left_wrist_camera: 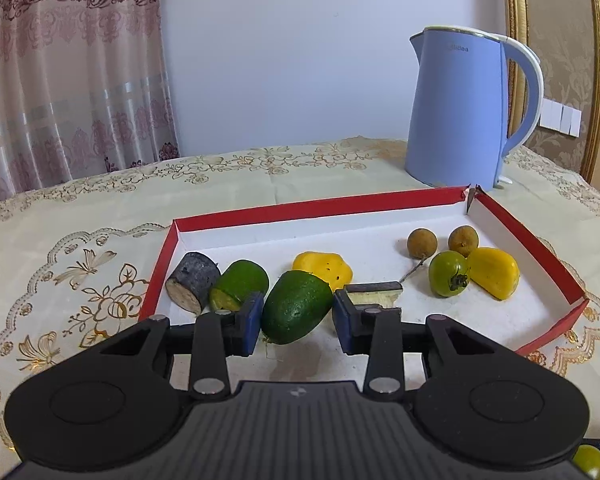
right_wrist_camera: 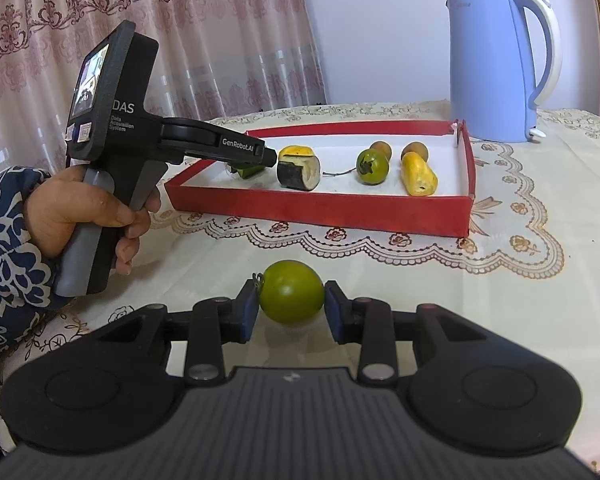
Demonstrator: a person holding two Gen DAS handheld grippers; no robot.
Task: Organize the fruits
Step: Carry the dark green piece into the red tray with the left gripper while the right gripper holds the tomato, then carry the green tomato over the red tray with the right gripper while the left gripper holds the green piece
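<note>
In the left wrist view my left gripper point(left_wrist_camera: 296, 314) is shut on a green avocado-like fruit point(left_wrist_camera: 296, 306), low inside the red-rimmed white tray point(left_wrist_camera: 320, 208). In the tray lie a dark cut cane piece point(left_wrist_camera: 192, 280), a green cut fruit point(left_wrist_camera: 240, 284), two yellow pieces point(left_wrist_camera: 324, 268) point(left_wrist_camera: 494, 272), a green tomato point(left_wrist_camera: 448, 278), two brown longans point(left_wrist_camera: 422, 242) point(left_wrist_camera: 463, 240) and another dark piece point(left_wrist_camera: 374, 294). In the right wrist view my right gripper point(right_wrist_camera: 291, 306) is shut on a second green tomato point(right_wrist_camera: 291, 298) above the tablecloth, in front of the tray point(right_wrist_camera: 320, 204).
A blue electric kettle point(left_wrist_camera: 456, 112) stands behind the tray's far right corner; it also shows in the right wrist view point(right_wrist_camera: 496, 64). A curtain point(left_wrist_camera: 68, 72) hangs at the back left. The person's hand holds the left gripper's body point(right_wrist_camera: 112, 152). An embroidered tablecloth point(right_wrist_camera: 520, 208) covers the table.
</note>
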